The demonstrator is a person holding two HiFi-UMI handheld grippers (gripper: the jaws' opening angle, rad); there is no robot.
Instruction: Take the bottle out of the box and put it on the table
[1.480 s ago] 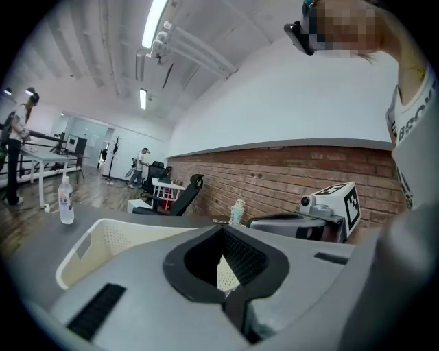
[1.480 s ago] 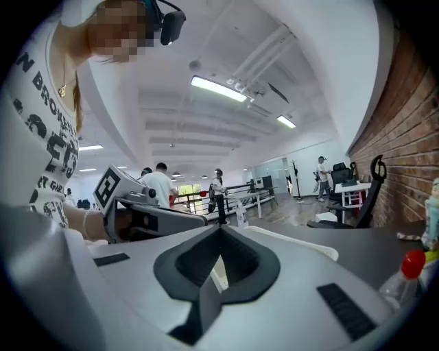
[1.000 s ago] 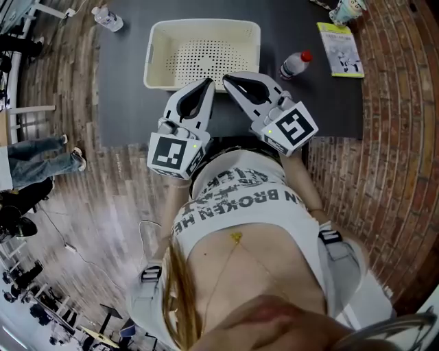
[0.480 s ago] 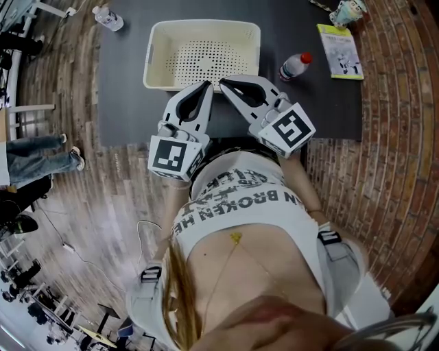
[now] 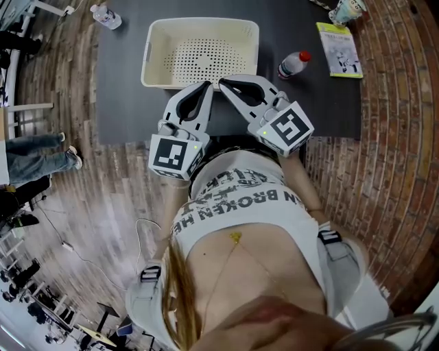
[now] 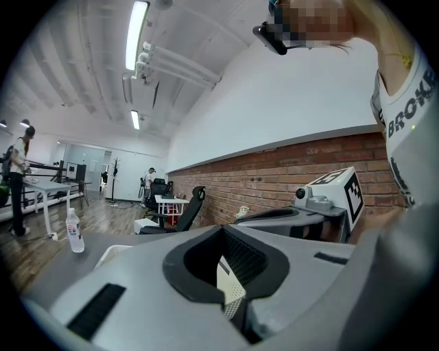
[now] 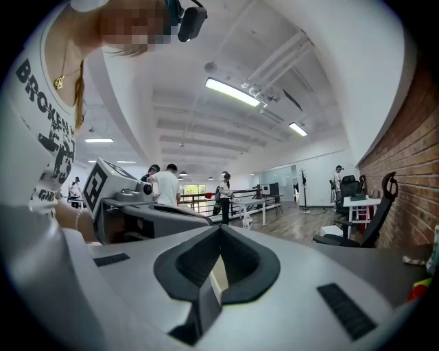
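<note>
A clear bottle with a red cap (image 5: 293, 65) lies on the black table (image 5: 123, 103), just right of the cream perforated box (image 5: 199, 55). The part of the box's inside that shows is bare. My left gripper (image 5: 208, 85) and right gripper (image 5: 222, 83) hover side by side at the box's near rim, tips almost touching each other. Both are shut with nothing between the jaws. In the left gripper view the left gripper (image 6: 223, 230) points level, with the right gripper's marker cube (image 6: 336, 195) beside it. The right gripper (image 7: 219, 230) is shut and empty in its own view too.
A second clear bottle (image 5: 106, 17) stands at the table's far left corner and shows again (image 6: 75, 231) in the left gripper view. A yellow-green booklet (image 5: 339, 48) and a cup (image 5: 346, 10) lie at the far right. Someone's legs (image 5: 41, 161) are on the floor at the left.
The right gripper has edged slightly left toward the left one. The left gripper has kept still. Both stay shut.
</note>
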